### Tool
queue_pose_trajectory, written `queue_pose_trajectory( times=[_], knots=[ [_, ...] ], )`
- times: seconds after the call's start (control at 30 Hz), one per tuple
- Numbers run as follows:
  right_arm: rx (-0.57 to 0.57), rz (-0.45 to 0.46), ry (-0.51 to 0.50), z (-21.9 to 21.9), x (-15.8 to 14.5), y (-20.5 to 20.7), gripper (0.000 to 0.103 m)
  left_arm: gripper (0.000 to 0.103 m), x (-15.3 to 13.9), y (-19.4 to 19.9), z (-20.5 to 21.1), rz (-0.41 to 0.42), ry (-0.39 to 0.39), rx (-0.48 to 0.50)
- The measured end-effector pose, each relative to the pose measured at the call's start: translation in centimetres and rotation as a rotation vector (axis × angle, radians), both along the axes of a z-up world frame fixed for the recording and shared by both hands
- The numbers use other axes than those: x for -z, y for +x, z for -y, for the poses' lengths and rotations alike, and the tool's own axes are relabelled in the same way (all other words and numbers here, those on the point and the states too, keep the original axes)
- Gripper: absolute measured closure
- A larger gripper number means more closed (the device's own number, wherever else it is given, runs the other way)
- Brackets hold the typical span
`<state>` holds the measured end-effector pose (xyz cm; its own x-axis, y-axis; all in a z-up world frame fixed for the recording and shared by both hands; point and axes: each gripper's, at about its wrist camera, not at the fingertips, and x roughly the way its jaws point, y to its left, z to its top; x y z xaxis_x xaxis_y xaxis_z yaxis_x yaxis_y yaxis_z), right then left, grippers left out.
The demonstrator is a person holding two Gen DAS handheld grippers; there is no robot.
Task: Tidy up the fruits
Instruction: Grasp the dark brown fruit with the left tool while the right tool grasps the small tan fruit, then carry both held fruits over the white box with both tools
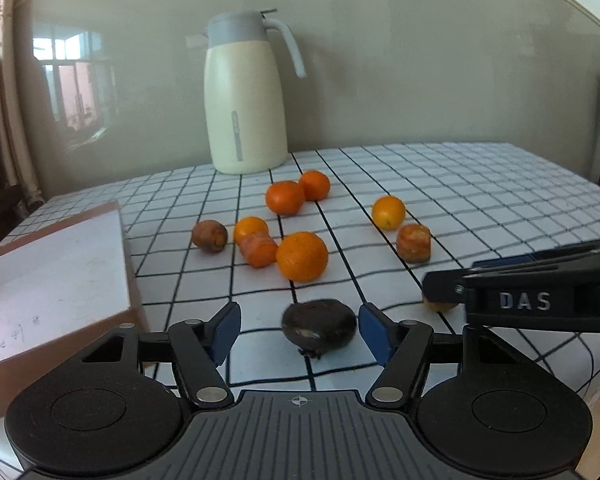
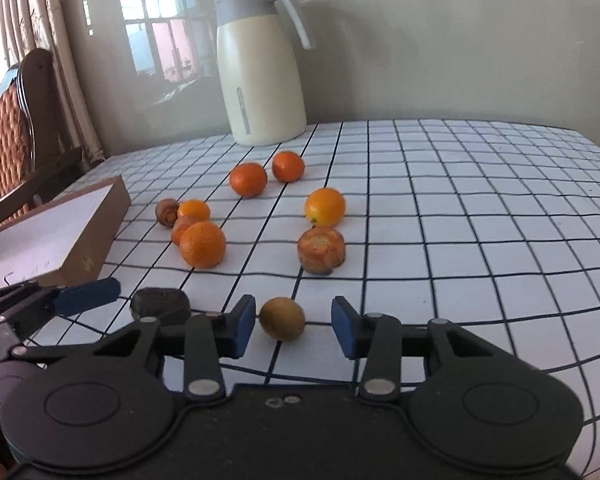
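On the checked worktop [image 1: 480, 184] before the jug [image 1: 246, 96], both hand-held grippers, left hand-held gripper [image 1: 300, 330] and right hand-held gripper [image 2: 294, 326], straddle fruit ungripped: the dark fruit [image 1: 319, 330] and the brown fruit [image 2: 282, 318] may roll away if nudged.

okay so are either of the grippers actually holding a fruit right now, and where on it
Neither yet. The dark fruit sits between the left gripper jaws, the small brown fruit between the right gripper jaws, gaps showing.

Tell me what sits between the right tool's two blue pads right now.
A small brownish-green fruit, resting on the checked tablecloth; the right wrist view shows it, pads not touching.
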<state>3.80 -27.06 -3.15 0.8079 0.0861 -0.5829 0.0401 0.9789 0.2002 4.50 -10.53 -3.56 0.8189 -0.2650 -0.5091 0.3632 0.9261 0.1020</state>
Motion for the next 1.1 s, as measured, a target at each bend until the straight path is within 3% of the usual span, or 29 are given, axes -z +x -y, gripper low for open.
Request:
queue_pose_trajectory(
  times=[0.07, 0.13, 0.4, 0.5, 1.1],
  knots=[
    [-0.003, -0.008, 0.001, -0.1, 0.2, 0.1, 0.07, 0.038, 0.3, 0.2, 0.2, -0.015, -0.001, 0.004],
    [-0.001, -0.008, 0.001, -0.2, 0.3, 0.3, 0.072, 0.059, 0.6, 0.4, 0.3, -0.029, -0.006, 0.005],
    [0.012, -0.002, -0.018, -0.4, 0.5, 0.6, 0.077, 0.06, 1.1, 0.5, 0.6, -0.015, -0.022, -0.001],
    [0.019, 0.002, -0.037, -0.5, 0.6, 0.5, 0.087, 0.06, 1.1, 0.4, 0.8, -0.001, -0.013, -0.001],
    [-0.004, 0.066, -0.015, -0.4, -0.4, -1.7, 0.087, 0.06, -0.1, -0.9, -1.5, 0.012, -0.067, -0.03]
  ],
)
